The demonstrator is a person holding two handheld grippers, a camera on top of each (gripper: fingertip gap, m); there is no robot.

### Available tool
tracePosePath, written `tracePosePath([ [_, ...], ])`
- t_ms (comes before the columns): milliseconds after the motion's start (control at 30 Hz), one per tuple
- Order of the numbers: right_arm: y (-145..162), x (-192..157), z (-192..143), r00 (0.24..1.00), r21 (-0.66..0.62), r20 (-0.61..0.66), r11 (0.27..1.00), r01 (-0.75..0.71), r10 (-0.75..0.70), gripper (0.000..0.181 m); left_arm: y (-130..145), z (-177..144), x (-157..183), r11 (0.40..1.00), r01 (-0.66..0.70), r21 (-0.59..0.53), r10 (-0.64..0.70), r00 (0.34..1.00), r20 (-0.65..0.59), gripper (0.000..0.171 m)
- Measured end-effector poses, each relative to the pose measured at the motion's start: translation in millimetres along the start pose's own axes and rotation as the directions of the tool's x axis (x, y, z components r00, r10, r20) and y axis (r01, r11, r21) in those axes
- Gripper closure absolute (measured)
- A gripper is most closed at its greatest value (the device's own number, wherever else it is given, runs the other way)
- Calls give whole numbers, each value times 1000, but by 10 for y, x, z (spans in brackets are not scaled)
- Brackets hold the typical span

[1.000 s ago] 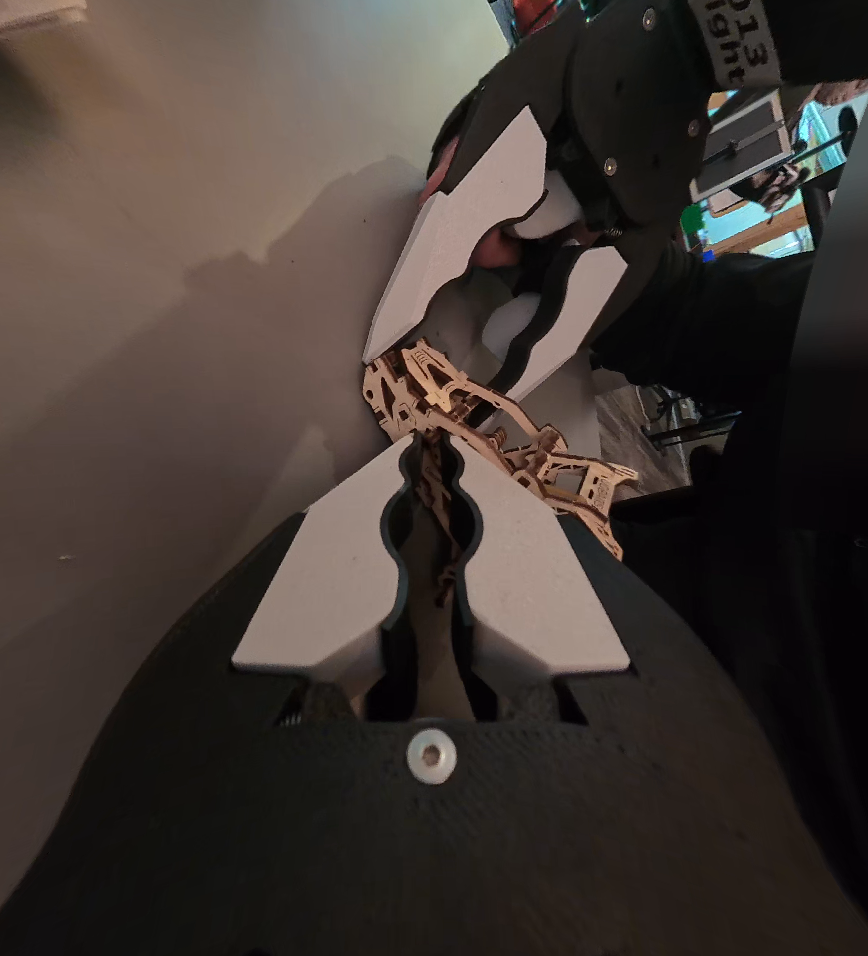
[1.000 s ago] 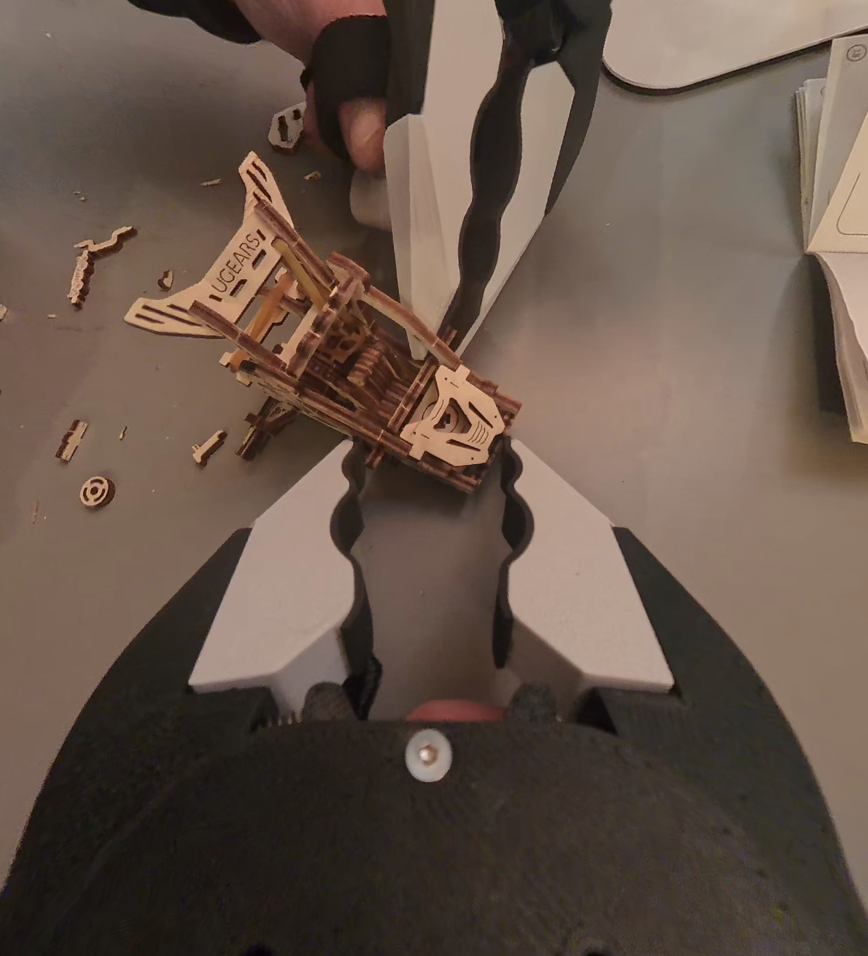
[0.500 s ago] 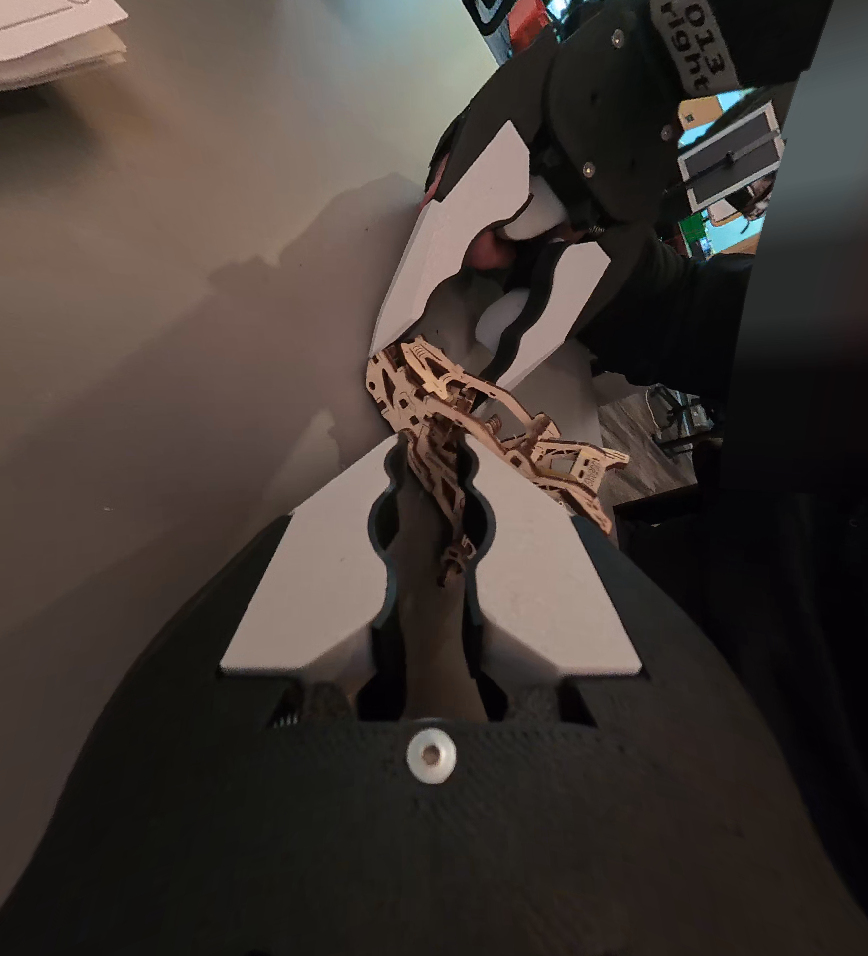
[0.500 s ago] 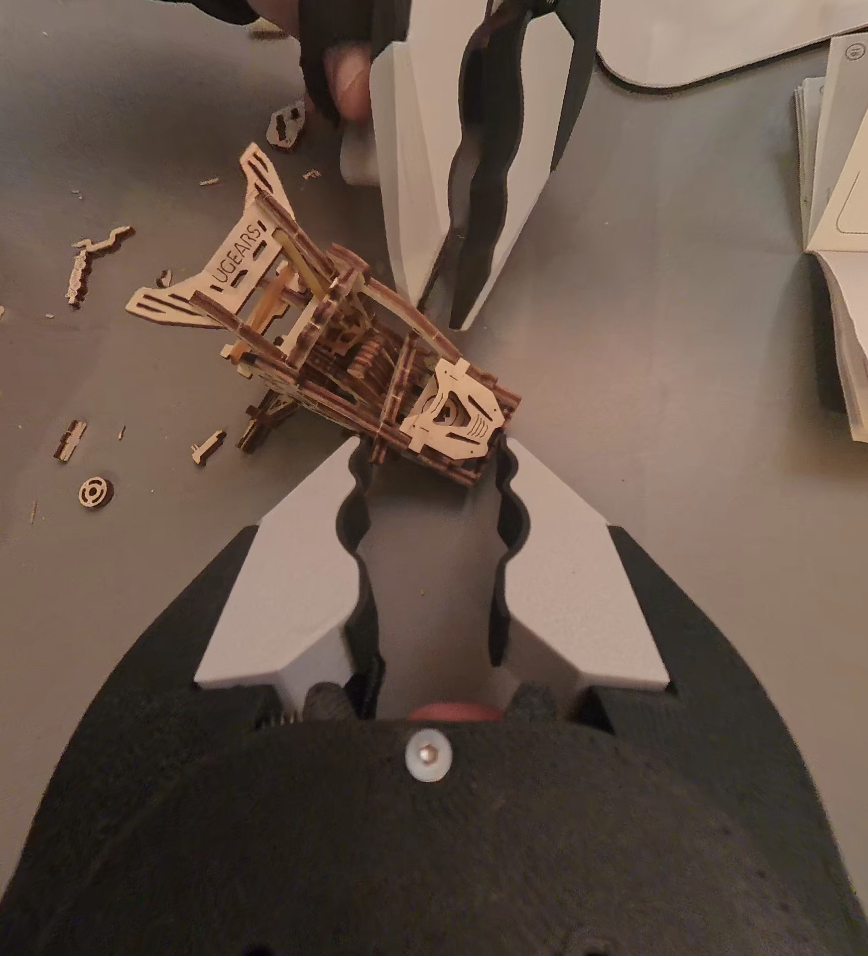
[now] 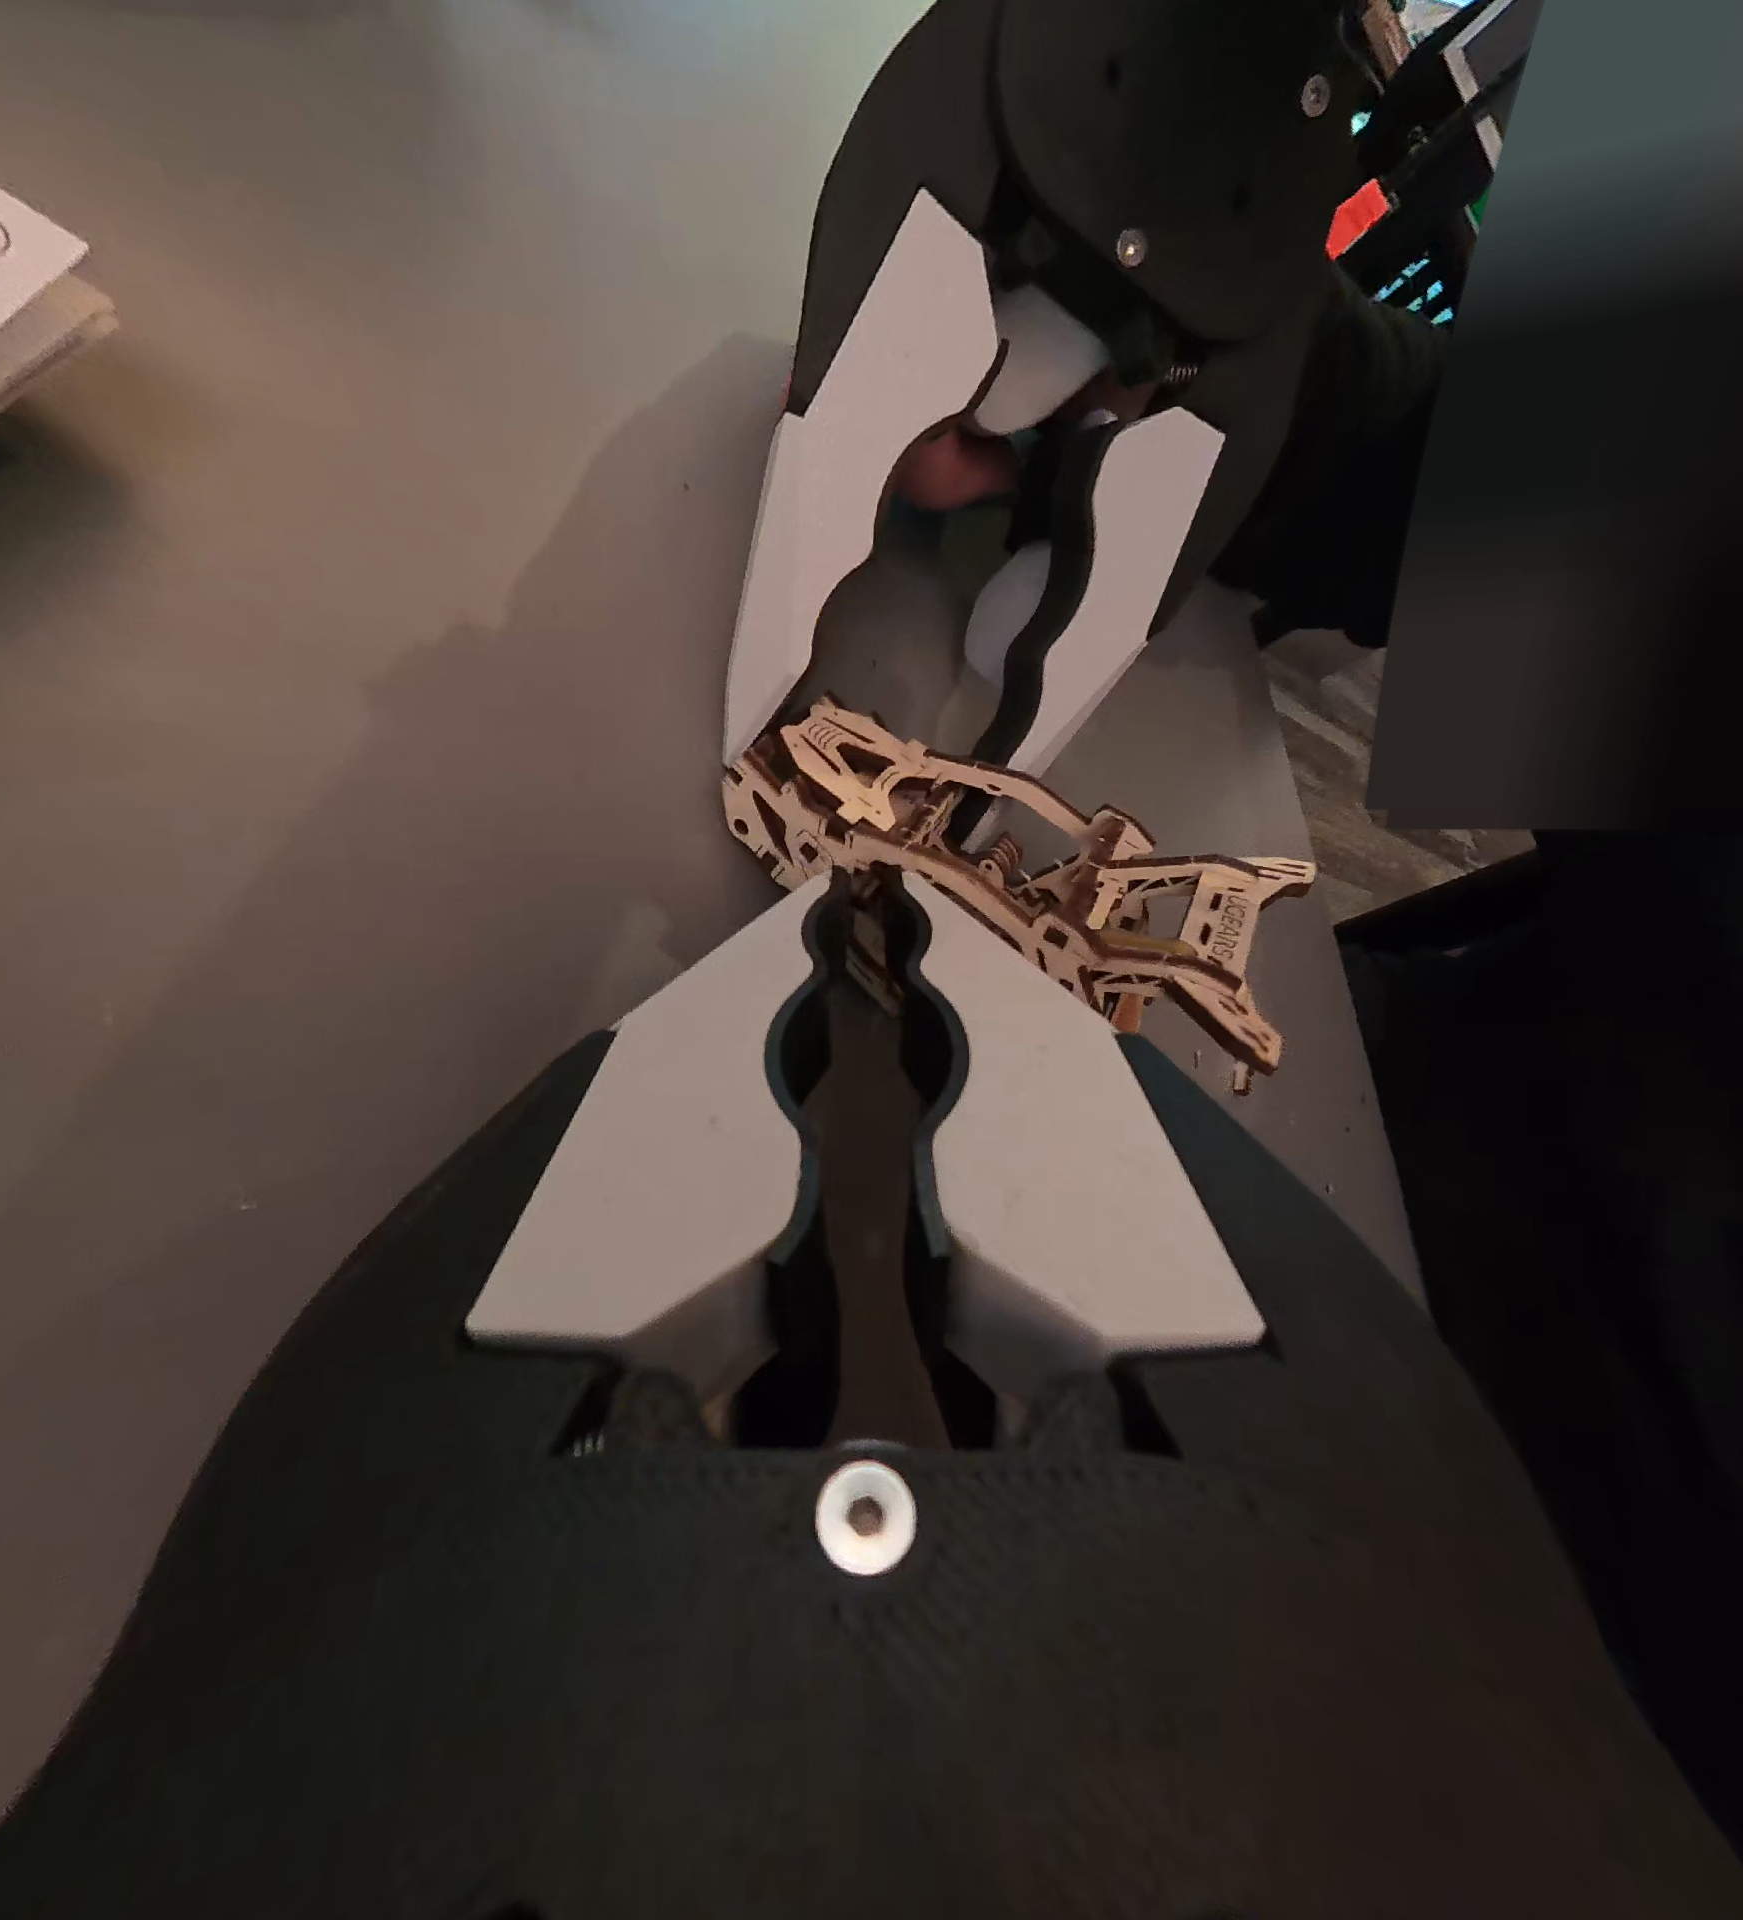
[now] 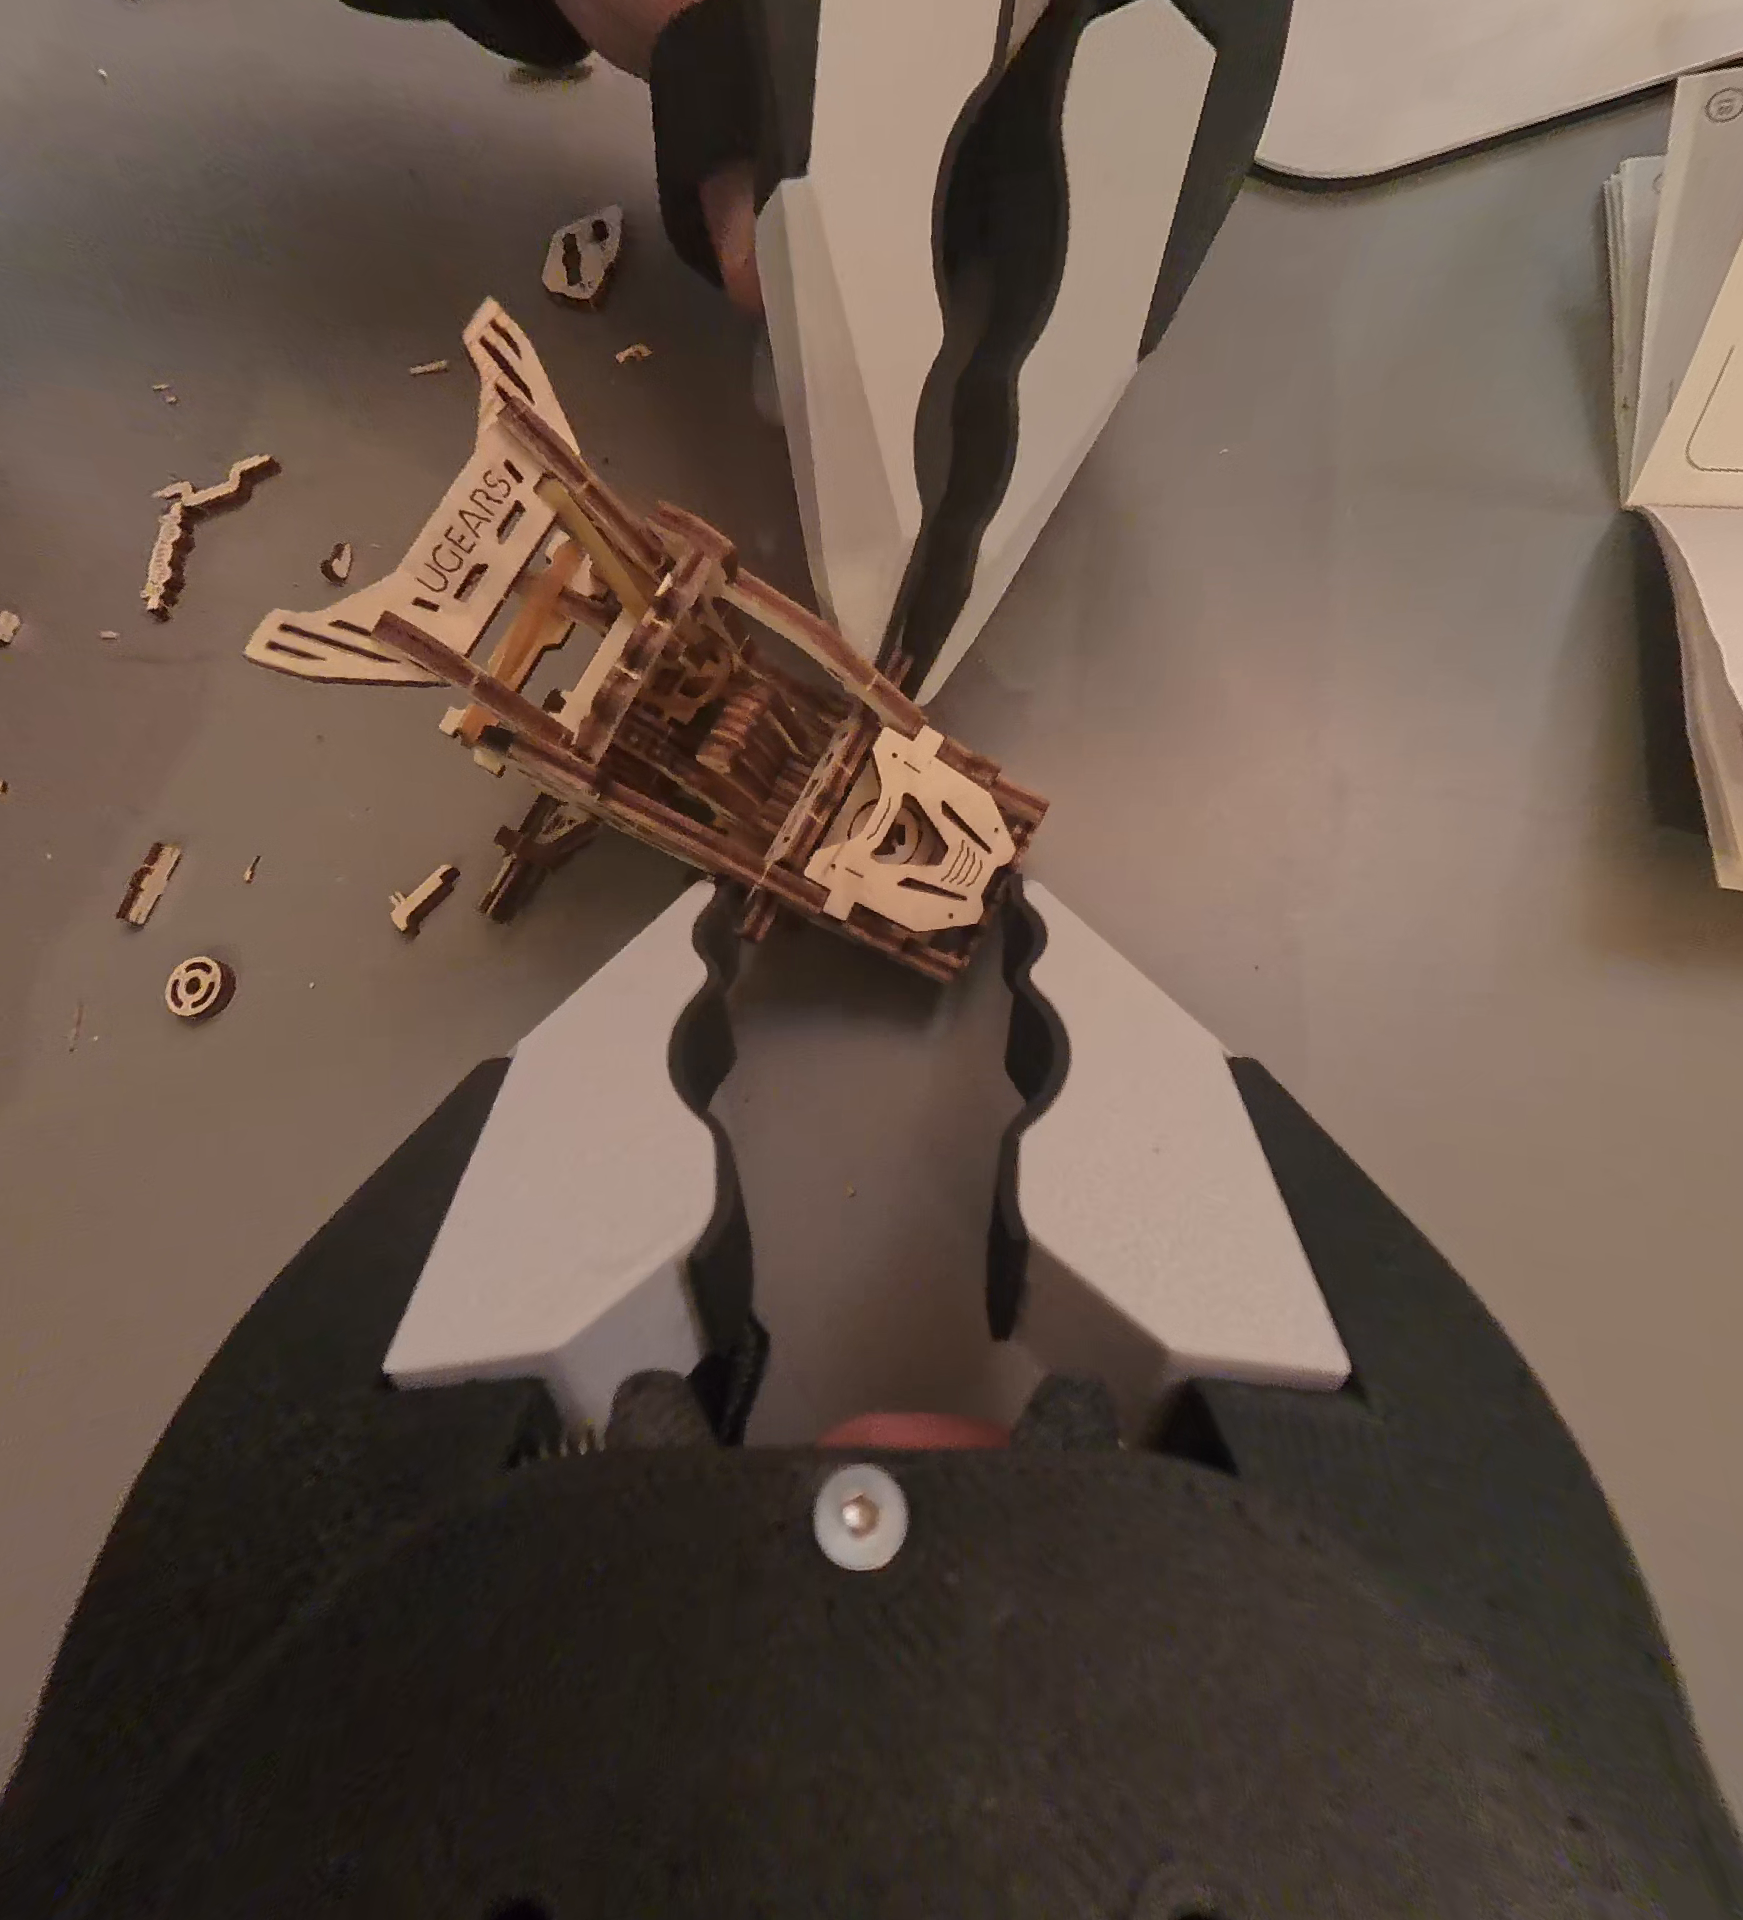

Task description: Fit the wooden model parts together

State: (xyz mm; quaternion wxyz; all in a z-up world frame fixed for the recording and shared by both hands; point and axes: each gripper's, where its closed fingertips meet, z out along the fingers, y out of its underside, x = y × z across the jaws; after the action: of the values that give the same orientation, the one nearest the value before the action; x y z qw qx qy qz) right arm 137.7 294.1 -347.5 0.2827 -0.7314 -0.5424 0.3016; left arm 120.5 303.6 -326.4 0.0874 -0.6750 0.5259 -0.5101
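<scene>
The wooden model (image 5: 1002,883) lies on the grey table (image 5: 275,727) in the left wrist view, between both claws. The left claw (image 5: 867,904) is narrow, pinching a thin wooden edge of the model at its tips. The right claw (image 5: 877,769) reaches in from above, spread around the model's front end.

From the right wrist view, the wooden model (image 6: 701,717) rests tilted among loose wooden scraps (image 6: 192,520). The right claw (image 6: 862,904) grips its blocky front end at a medium spread. The left claw (image 6: 908,665) touches the model's far side. Paper booklets (image 6: 1740,623) lie at the right.
</scene>
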Motion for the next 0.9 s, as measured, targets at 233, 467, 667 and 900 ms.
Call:
tracePosePath([
  [233,-4,-3,8,1000,-1,4,1000,2,-2,131,22,9,-6,1000,21,-8,-21,1000,-15,169],
  [467,-8,-16,21,1000,-4,14,1000,7,-7,125,-20,33,46,997,-74,22,74,997,3,170],
  [667,-11,-29,25,1000,-4,27,1000,9,-9,124,-68,45,72,988,-144,47,143,989,29,170],
  [900,-17,-27,34,1000,-5,28,1000,10,-10,123,-65,26,57,981,-185,55,180,980,84,169],
])
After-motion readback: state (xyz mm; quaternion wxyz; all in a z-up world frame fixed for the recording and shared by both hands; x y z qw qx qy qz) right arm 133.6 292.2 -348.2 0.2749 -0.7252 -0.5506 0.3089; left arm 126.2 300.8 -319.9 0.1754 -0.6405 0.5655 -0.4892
